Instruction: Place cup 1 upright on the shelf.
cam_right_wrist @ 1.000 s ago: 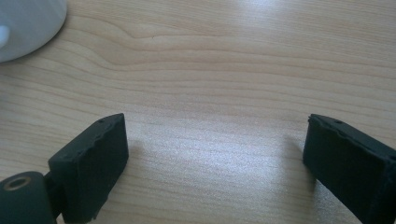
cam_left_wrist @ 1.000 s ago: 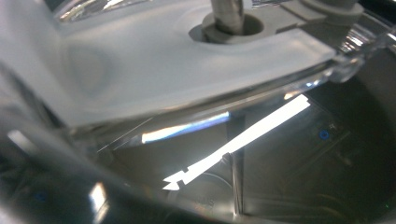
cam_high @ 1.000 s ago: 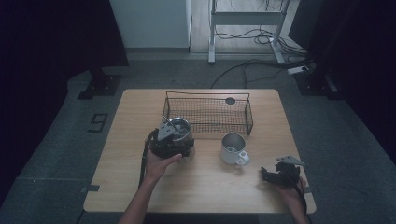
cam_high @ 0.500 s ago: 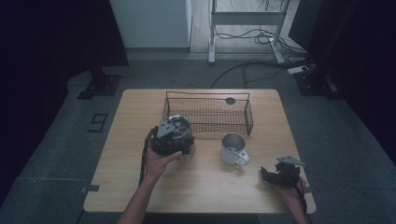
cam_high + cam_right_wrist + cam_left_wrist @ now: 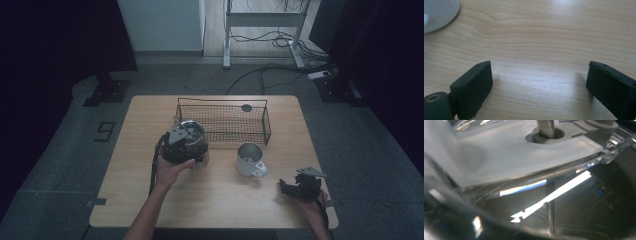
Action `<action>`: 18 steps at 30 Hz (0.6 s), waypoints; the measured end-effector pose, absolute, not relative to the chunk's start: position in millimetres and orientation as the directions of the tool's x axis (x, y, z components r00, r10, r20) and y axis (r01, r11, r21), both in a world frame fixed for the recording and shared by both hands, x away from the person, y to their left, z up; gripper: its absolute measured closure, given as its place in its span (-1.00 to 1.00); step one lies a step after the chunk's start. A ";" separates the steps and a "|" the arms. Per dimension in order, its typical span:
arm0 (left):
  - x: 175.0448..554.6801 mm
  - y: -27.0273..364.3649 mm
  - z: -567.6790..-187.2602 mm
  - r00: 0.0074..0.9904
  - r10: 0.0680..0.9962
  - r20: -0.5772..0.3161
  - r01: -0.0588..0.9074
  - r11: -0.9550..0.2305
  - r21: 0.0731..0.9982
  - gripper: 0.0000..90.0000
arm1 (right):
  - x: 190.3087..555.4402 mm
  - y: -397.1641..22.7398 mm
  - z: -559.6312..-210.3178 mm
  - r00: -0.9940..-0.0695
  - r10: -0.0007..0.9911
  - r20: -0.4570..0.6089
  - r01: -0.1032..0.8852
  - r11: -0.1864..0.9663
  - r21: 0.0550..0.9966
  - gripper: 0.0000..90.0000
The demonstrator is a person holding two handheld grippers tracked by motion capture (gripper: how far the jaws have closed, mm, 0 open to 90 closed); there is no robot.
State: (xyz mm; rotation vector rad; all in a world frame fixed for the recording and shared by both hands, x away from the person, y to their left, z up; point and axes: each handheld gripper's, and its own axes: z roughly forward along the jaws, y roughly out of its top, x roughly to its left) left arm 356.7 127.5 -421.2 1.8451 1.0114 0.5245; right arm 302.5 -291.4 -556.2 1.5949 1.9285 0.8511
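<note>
The left claw (image 5: pixel 179 146) sits tight against the clear jar (image 5: pixel 191 131). I cannot tell if it grips the jar or how wide it is. The jar has a grey lid (image 5: pixel 506 157) and stands just by the front left corner of the wire basket (image 5: pixel 222 122). The right claw (image 5: pixel 539 75) is open and empty, low over the surface (image 5: pixel 215 200) in front of the basket. Almost nothing has moved since a moment ago, so I think the jar has not gone anywhere yet.

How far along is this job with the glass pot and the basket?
Done: nothing lies in the basket yet. In hand: the left gripper is on the glass pot, right beside the basket's near-left corner. Left: the mug stands on the table, untouched; the right gripper rests open nearby.
</note>
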 end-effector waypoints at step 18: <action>370.4 121.5 -404.9 0.586 0.810 -0.039 0.386 -0.236 0.892 -0.91 | 303.0 -291.4 -556.2 -0.200 0.980 0.016 0.672 0.125 0.730 -0.84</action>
